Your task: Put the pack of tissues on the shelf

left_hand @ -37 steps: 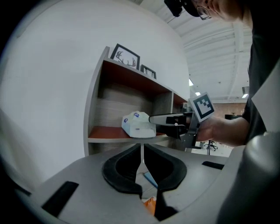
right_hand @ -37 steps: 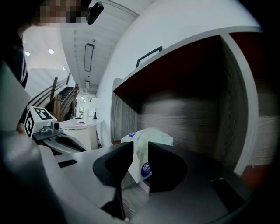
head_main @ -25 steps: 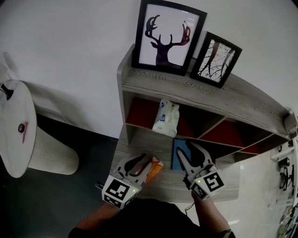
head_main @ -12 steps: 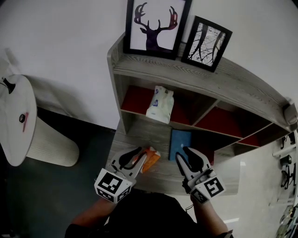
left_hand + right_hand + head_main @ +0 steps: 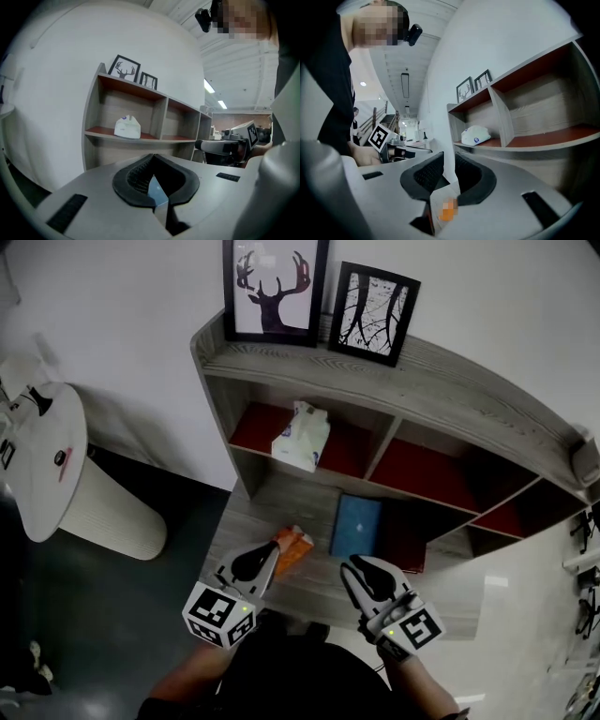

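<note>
- Grey wood shelf unit stands against the white wall. Its compartments are lined in red, with an upper row and a wider lower ledge in front.
- White round table is off to the left, well apart from the shelf.
- Deer picture and branch picture stand side by side on the top board in black frames, leaning on the wall.
- Blue flat item, book-like, lies on the lower ledge near the middle, under the divider.
- Left gripper sits at the front edge of the lower ledge. Its jaws are fully together with nothing between them, and the tips are just beside the orange packet.
- Right gripper is at the front edge too, just in front of the blue item. Its jaws are closing with a narrow gap left. Only the wall shows through the gap, and no object is in it.
- Pack of tissues is white with a blue mark. It sits in the upper-left compartment on the red board, by the front edge, clear of both grippers.
- Orange packet lies on the lower ledge, left of the blue item.
</note>
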The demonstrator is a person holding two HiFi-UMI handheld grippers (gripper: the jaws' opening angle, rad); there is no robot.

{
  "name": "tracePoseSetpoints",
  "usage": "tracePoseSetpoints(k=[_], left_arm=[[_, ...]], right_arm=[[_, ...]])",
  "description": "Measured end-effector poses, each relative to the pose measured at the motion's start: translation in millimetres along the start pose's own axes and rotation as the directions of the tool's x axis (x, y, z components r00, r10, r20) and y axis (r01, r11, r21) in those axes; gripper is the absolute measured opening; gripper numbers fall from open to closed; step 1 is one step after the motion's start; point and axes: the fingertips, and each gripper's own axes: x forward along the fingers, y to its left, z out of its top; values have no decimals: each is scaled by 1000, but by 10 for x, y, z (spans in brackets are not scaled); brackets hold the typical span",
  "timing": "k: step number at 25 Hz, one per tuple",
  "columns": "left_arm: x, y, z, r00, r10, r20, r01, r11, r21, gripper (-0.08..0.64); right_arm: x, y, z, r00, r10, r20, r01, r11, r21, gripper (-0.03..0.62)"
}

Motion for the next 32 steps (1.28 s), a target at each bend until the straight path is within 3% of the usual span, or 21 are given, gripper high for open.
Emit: tracePoseSetpoints(k=[5,8,12,16,19,29,32], left_arm=[[0,-44,-257,994,82,-66,-82,997,-2,19],[33,-45,-458,991,83,-102,-85,996,-14,128],[108,40,-803,985,85,-151,-78,996,48,164],[128,165,-1069,984,52,-171,-45,998,46,166],[159,284,-1247,982,63,-180,-59,998,27,166],[435,582,-2086,958,39,-285,-53,998,-42,170],[532,654,-2379,943,39,-330,-50,998,-25,173]], right_arm=[[-124,26,-212,998,46,-39,-44,998,36,74],[-100,59,-307,996,66,-67,-62,997,50,74],[43,79,-414,992,64,-105,-59,997,50,75],[223,70,-558,991,26,-134,-17,998,66,74],[332,68,-643,988,19,-151,-7,997,82,74],[594,-12,-1004,988,-20,-155,39,992,122,75],[612,-47,-1165,986,-35,-163,58,989,136,74]])
